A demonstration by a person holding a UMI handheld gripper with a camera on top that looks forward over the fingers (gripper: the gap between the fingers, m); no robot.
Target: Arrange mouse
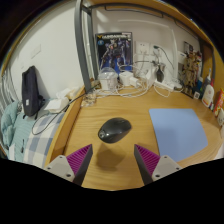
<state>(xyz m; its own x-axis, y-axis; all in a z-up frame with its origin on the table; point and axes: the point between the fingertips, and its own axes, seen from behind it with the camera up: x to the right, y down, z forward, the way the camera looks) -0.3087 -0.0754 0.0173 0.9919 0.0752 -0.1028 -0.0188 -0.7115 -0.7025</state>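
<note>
A dark grey computer mouse [114, 128] lies on the wooden desk [95, 105], just ahead of my fingers and slightly left of a light blue mouse mat [181, 131]. My gripper [113, 159] is open and empty, hovering above the desk short of the mouse. Its pink pads [75, 159] show on both fingers with bare wood between them. The mouse is not on the mat.
At the back of the desk stand a boxed figure picture [113, 50], white cables [140, 78] and small items at the right [196, 85]. A black object [33, 88] and white devices sit off the desk's left side. A cloth lies on the left [12, 128].
</note>
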